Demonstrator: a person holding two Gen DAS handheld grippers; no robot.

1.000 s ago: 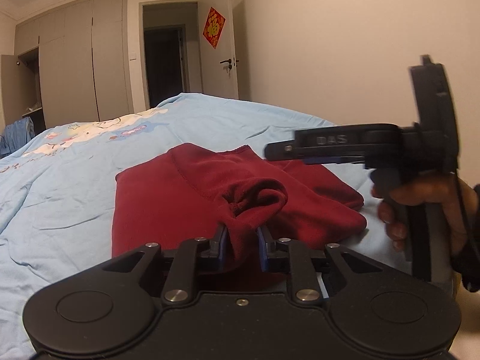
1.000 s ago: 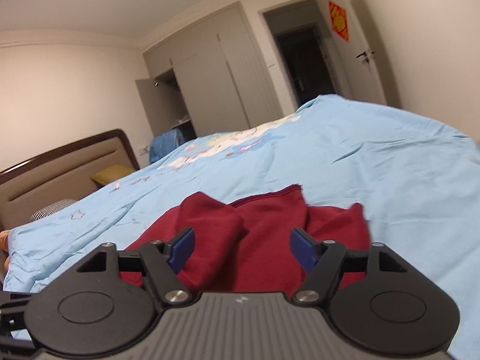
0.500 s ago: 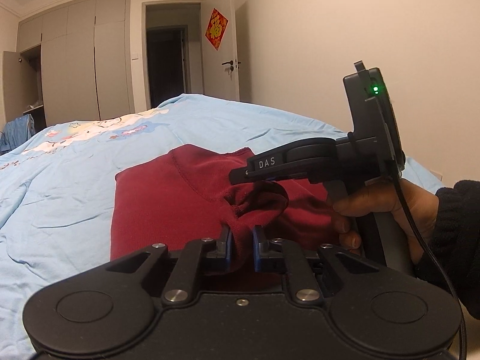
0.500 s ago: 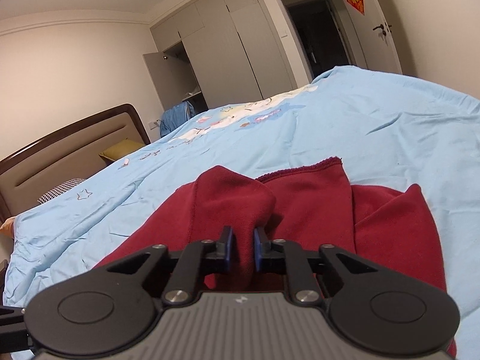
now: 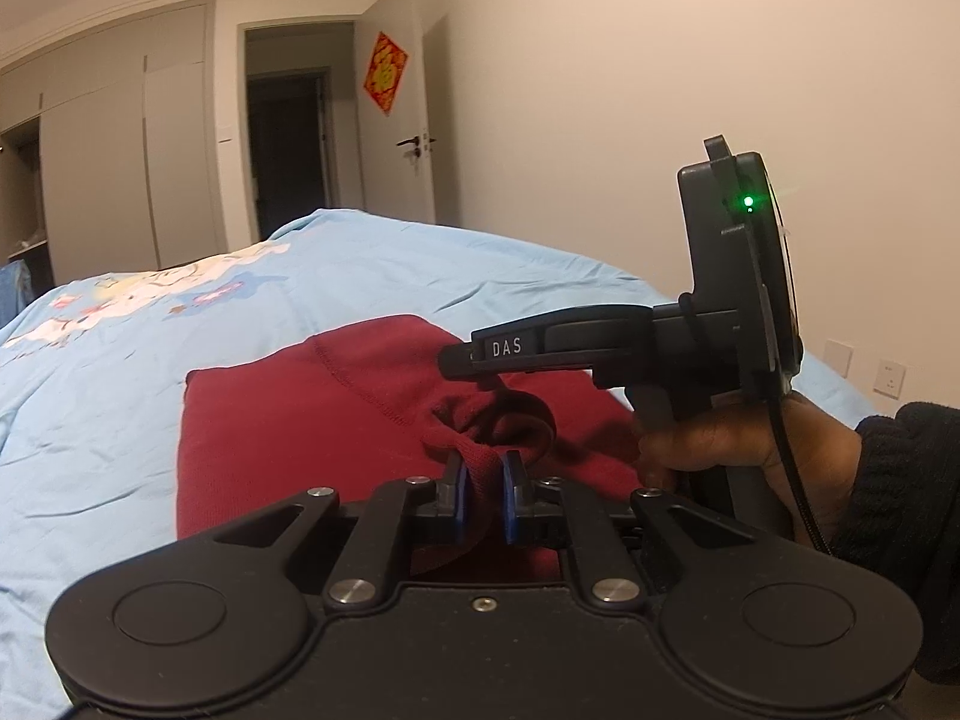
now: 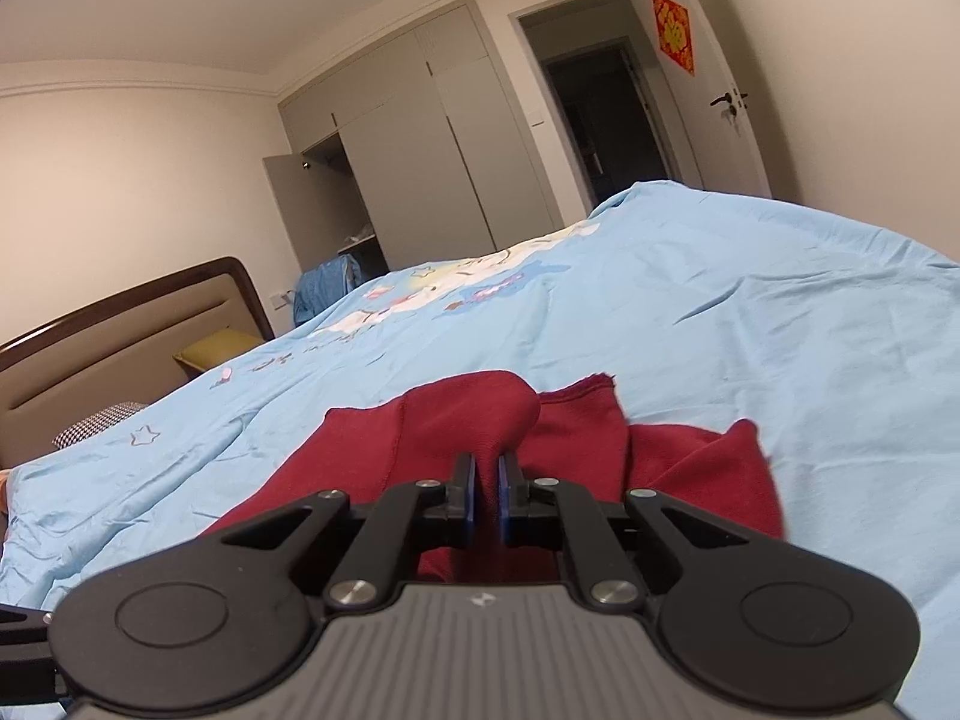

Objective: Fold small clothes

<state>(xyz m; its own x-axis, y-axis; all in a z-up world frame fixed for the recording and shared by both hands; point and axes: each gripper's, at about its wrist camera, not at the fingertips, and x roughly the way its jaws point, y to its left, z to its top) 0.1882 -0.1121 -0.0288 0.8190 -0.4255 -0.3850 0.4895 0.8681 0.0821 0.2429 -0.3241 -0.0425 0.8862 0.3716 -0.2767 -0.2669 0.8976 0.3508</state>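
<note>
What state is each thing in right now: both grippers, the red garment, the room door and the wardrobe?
left gripper: shut on a bunched fold of the red garment.
right gripper: shut on another raised fold of it.
red garment: partly folded, lying on the blue bedsheet, two folds pinched up.
room door: open, swung against the wall.
wardrobe: one door ajar, the others closed.

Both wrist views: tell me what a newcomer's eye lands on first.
First, the dark red garment lying on the light blue bedspread, a bunched fold of it pinched in the left gripper and another in the right gripper. Then, in the left wrist view, the person's hand on the right gripper's handle, a green light glowing above it.
</note>
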